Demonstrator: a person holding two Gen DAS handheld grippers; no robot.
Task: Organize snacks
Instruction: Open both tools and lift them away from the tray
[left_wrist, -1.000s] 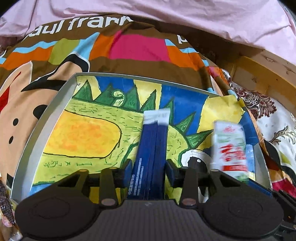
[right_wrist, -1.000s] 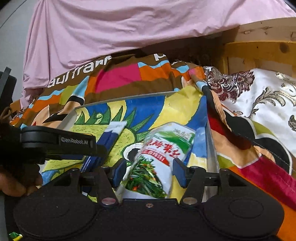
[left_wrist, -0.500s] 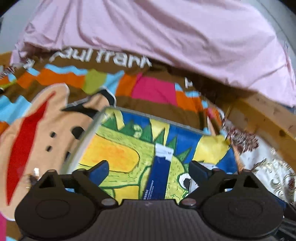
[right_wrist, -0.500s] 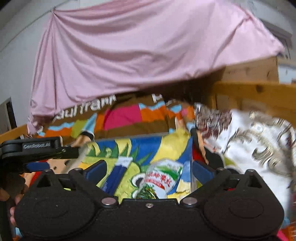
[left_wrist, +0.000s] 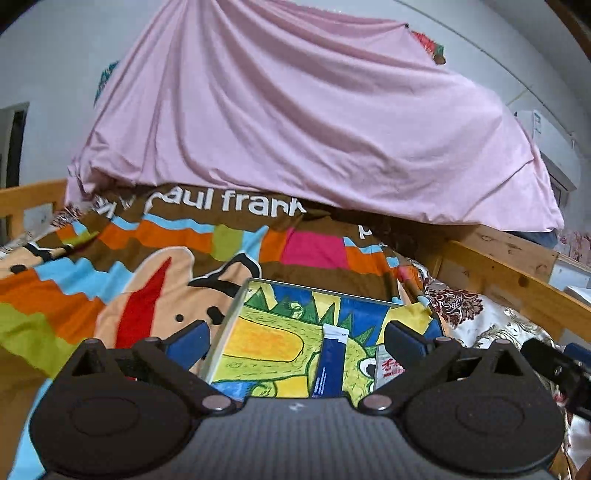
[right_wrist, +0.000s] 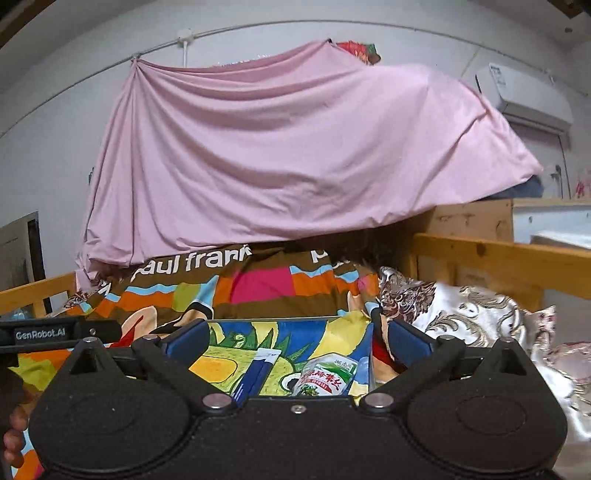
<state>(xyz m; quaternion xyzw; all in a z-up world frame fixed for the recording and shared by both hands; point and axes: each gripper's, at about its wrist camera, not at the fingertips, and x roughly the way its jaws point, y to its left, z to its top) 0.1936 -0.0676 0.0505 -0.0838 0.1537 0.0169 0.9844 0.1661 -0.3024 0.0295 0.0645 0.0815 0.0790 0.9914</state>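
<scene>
A shallow metal tray (left_wrist: 229, 314) lined with a dinosaur drawing lies on the bed. Inside it a dark blue snack pack (left_wrist: 330, 367) lies lengthwise, with a white, green and red snack bag (left_wrist: 388, 366) to its right. My left gripper (left_wrist: 297, 341) hovers back from the tray, its jaws still opening wide with nothing between them. In the right wrist view the tray (right_wrist: 273, 319), blue pack (right_wrist: 255, 374) and bag (right_wrist: 327, 377) lie below my right gripper (right_wrist: 297, 339), which is open and holds nothing. Both packs are partly hidden by the gripper bodies.
The tray rests on a colourful blanket (left_wrist: 177, 236) with white lettering. A pink sheet (left_wrist: 295, 122) hangs over the far side. Wooden bed rails (left_wrist: 517, 280) and a floral satin quilt (right_wrist: 461, 314) stand at the right. A hand (right_wrist: 13, 432) holds the left gripper.
Both grippers let go of their snacks, opened wide, and drew back and up from the tray. The blue pack and the bag stay lying in it.
</scene>
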